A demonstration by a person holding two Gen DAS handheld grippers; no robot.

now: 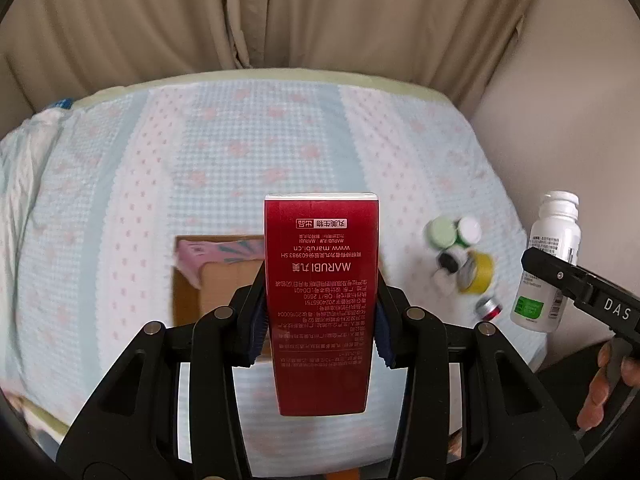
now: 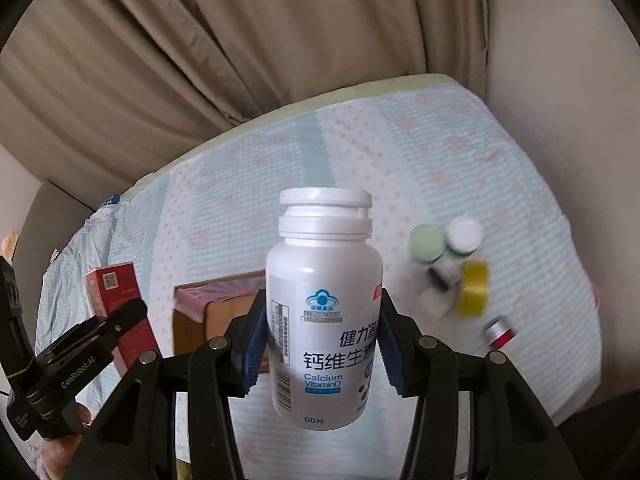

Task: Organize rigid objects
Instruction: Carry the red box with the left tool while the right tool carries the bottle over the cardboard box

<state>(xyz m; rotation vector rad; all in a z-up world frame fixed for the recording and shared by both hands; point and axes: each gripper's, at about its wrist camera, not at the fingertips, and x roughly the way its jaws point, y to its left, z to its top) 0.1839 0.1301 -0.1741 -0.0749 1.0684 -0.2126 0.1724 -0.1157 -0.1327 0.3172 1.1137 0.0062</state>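
Both tongs were loaded: the left gripper (image 1: 320,332) clamped a red Marubi carton (image 1: 322,304), the right gripper (image 2: 320,344) a white calcium bottle (image 2: 324,312), each held above the cardboard box (image 1: 224,280) on the bed. Several small jars (image 2: 448,264) lay beside it, apparently unsorted, so much seemingly remained.

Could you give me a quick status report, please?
Left gripper shut on red box. Right gripper shut on white bottle. Both above cardboard box; nothing blocking.
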